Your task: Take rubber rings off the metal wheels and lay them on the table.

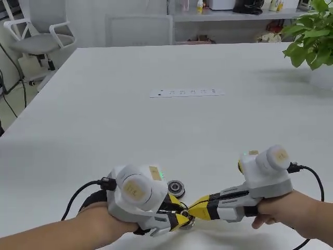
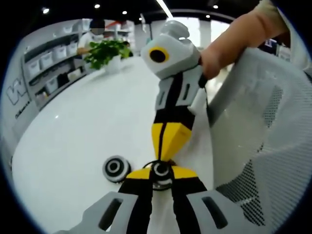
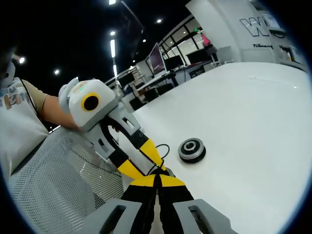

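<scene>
At the table's near edge my left gripper (image 1: pixel 181 219) is shut on a small metal wheel (image 2: pixel 161 174), which sits between its yellow fingertips (image 2: pixel 139 173). My right gripper (image 1: pixel 191 212) comes in from the right and meets it tip to tip. Its jaws are shut on a thin black rubber ring (image 3: pixel 165 152) that loops out from that wheel. A second metal wheel (image 1: pixel 176 188) with a dark rim lies flat on the white table (image 1: pixel 156 130) just beyond the grippers, and appears as the wheel (image 2: pixel 116 168) in the left gripper view and the wheel (image 3: pixel 191 149) in the right gripper view.
A white power strip (image 1: pixel 187 92) lies mid-table. A potted plant (image 1: pixel 311 36) stands at the far right corner. An office chair (image 1: pixel 44 31) and shelves are beyond the far edge. A white mesh chair back (image 2: pixel 253 126) is close behind the grippers.
</scene>
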A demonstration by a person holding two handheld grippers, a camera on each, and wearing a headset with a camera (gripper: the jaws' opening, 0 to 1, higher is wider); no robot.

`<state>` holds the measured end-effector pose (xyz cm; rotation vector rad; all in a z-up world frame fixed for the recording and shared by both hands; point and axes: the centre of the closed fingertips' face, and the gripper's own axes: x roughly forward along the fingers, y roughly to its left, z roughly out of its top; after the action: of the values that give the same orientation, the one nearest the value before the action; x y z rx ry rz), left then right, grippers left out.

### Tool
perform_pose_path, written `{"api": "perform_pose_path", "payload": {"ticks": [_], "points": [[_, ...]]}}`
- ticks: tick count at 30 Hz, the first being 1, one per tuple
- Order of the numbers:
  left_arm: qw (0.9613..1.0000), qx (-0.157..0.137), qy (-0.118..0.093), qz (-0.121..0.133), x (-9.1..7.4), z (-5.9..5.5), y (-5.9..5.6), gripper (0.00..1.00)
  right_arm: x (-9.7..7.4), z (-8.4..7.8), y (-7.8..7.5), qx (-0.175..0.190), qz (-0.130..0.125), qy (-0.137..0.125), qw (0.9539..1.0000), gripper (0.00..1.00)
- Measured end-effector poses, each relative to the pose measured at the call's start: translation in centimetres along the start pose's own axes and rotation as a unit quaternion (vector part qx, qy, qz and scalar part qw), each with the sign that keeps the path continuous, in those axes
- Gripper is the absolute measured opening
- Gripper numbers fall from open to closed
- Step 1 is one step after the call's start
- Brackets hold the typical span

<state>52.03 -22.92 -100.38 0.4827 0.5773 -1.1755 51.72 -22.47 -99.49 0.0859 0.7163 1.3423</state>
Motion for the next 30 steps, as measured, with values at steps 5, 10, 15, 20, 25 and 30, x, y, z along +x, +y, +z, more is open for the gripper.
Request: {"api": "perform_pose_path", "payload": {"ticks": [5, 10, 15, 20, 25, 30], "points": [[1.0000, -0.004, -0.003, -0.007, -0.5, 0.2, -0.2, 0.17, -0.1, 0.3, 0.2, 0.001, 0.003, -0.004, 1.0000, 0.00], [0.9998, -0.014, -0.011, -0.011, -1.2, 0.6, -0.2, 0.20, -0.2, 0.6, 0.3, -0.002, 0.005, -0.005, 1.0000, 0.00], [0.9993, -0.026, -0.018, -0.020, -1.8, 0.9, -0.6, 0.26, -0.3, 1.1, 0.4, -0.002, 0.004, -0.011, 0.9999, 0.00], [0.9991, -0.026, -0.030, -0.017, -3.0, 1.6, -0.7, 0.30, -0.5, 1.6, 0.8, -0.005, 0.008, -0.015, 0.9998, 0.00], [0.9994, -0.011, -0.032, -0.012, -4.4, 1.7, -0.5, 0.35, -0.5, 2.1, 1.0, -0.009, 0.010, -0.017, 0.9998, 0.00], [0.9993, -0.015, -0.035, 0.000, -5.7, 1.3, 0.2, 0.38, -0.3, 2.6, 1.4, -0.012, 0.014, -0.019, 0.9996, 0.00]]}}
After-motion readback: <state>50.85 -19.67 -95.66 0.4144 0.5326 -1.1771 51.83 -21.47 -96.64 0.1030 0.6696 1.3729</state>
